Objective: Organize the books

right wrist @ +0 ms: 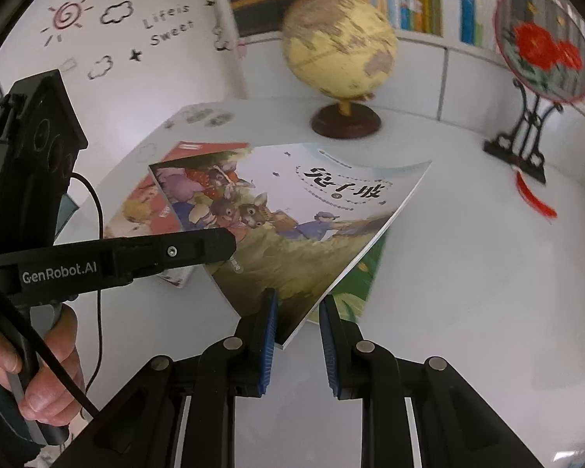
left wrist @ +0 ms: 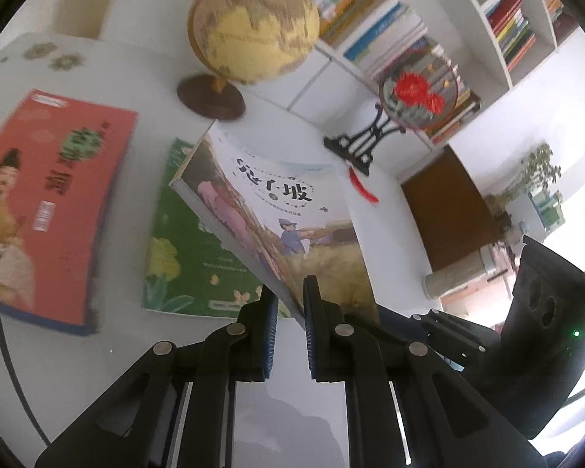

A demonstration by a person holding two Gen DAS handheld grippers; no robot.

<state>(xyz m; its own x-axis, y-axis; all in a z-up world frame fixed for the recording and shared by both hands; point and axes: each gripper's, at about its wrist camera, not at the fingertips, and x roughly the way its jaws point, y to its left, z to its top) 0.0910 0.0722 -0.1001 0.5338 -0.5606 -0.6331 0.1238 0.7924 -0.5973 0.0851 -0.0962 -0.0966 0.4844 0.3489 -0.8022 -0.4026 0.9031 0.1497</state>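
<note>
"GenRobot.AI" marks the left gripper [right wrist: 230, 243]; "Life is Sweet" sits on the wall. Both it and the right gripper [right wrist: 298, 335] have jaws clamped on a picture book [right wrist: 292, 210] (tilted, off the table [right wrist: 468, 273]), long axis running between them.

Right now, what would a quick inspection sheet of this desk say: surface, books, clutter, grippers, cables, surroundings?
Surface: white table, bare on the right side.
Job's things: illustrated picture book lifted and tilted above the table; green book and red book lie flat beneath and beside it.
Clutter: globe on a dark base; round embroidered fan on a black stand.
Grippers: left gripper shut on the picture book's edge; right gripper shut on its near corner.
Cables: black cable hangs beside the left gripper, held by a hand.
Surroundings: white bookshelf full of books; wall decals.
</note>
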